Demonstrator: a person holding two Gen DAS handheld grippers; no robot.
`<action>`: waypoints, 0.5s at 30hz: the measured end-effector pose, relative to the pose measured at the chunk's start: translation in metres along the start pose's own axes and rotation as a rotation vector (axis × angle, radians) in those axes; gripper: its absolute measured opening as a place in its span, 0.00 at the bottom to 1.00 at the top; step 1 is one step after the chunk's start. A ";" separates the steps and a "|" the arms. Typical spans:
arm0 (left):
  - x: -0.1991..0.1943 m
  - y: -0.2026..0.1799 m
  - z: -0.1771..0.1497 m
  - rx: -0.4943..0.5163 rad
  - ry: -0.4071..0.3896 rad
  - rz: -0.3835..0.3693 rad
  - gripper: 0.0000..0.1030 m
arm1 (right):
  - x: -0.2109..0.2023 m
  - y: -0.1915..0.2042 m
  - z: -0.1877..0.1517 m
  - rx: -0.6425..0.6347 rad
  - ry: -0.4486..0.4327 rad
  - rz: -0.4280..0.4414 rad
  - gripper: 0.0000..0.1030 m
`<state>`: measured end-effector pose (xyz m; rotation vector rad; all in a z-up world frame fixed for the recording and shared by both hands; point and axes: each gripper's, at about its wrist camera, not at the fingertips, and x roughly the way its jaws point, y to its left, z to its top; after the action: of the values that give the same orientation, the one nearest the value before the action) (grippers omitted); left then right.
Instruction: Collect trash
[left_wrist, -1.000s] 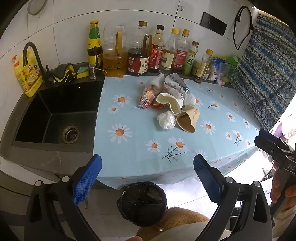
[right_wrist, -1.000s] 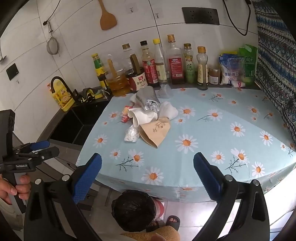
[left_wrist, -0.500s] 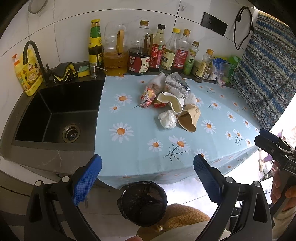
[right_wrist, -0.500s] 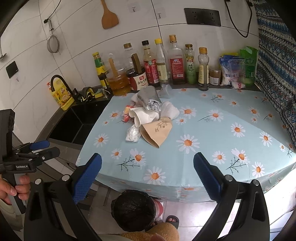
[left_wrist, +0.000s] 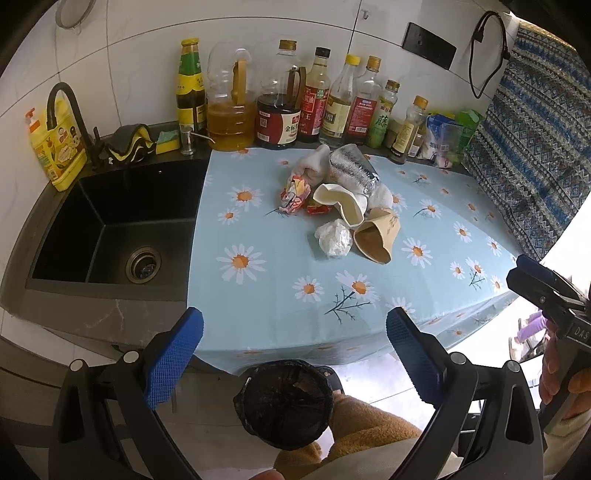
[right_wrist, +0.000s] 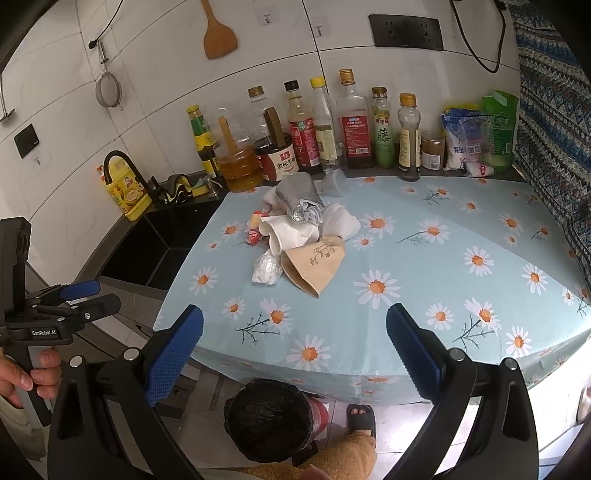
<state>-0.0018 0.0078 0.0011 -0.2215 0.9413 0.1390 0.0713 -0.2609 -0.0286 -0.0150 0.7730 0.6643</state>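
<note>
Daisy-printed blue cloth covers the desk (right_wrist: 424, 266) in a tiled kitchen, and the trash sits in one loose heap toward its back left part, near the sink side. Nearest the front edge lies a brown paper cup (right_wrist: 314, 264) on its side, mouth toward the cameras, touching a crumpled clear plastic wad (right_wrist: 266, 269) on its left. Behind them rests a squashed white paper cup (right_wrist: 288, 236), then a silver foil bag (right_wrist: 295, 197) leaning on white tissue (right_wrist: 341, 221), with red and yellow candy wrappers (left_wrist: 295, 192) at the left of the heap. All of it looks light and soft: the cups should crush under a firm squeeze, so pinching one wall at the rim seems the safest hold, while the wad and wrappers can be nipped anywhere but may slip or drag neighbours along. Below the desk's front edge stands a bin lined with a black bag (right_wrist: 271, 421), mouth up, beside a slippered foot. Both tools hover short of the desk, well apart from the heap: the left gripper (left_wrist: 293, 332) and the right gripper (right_wrist: 293, 328) have their jaws spread wide and empty. Sauce bottles (right_wrist: 351, 122) line the wall behind, and a dark sink (left_wrist: 110, 229) lies to the left.
</note>
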 end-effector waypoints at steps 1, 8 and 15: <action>0.000 -0.001 0.001 -0.002 0.000 0.004 0.94 | 0.001 -0.002 0.003 -0.001 0.003 0.004 0.95; 0.001 -0.010 0.007 -0.034 -0.003 0.016 0.93 | 0.011 -0.014 0.016 -0.016 0.024 0.037 0.95; 0.004 -0.013 0.011 -0.060 0.004 0.031 0.93 | 0.020 -0.019 0.023 -0.034 0.039 0.066 0.95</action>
<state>0.0117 -0.0020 0.0061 -0.2633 0.9454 0.1956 0.1071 -0.2597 -0.0288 -0.0341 0.8026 0.7420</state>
